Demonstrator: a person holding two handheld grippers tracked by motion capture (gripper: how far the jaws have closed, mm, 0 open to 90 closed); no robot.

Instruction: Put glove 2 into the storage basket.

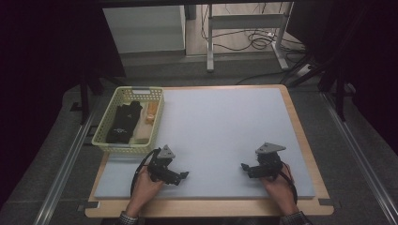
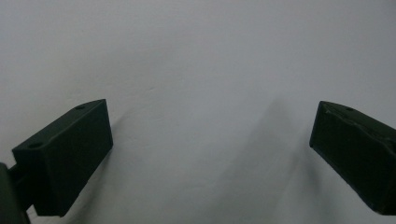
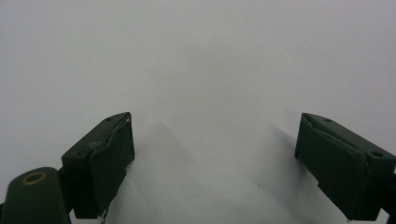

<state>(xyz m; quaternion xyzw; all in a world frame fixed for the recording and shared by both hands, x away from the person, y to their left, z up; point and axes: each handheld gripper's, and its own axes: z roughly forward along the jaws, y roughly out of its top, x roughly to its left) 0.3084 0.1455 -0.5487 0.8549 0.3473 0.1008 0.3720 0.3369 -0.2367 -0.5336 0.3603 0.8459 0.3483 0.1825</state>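
Observation:
A person's hands hold two black grippers low over the pale grey mat (image 1: 220, 126). The left gripper (image 1: 180, 176) rests near the mat's front left, pointing right. The right gripper (image 1: 246, 168) rests near the front right, pointing left. In the left gripper view the left gripper (image 2: 212, 140) has its jaws wide apart over bare mat, nothing between them. The right gripper view shows the right gripper (image 3: 215, 154) standing open the same way above plain mat.
A pale yellow mesh basket (image 1: 106, 136) stands at the mat's back left, holding black items (image 1: 124, 123) and tan blocks (image 1: 150, 114). The wooden table edge (image 1: 300, 126) frames the mat. Metal rails run along both sides on the floor.

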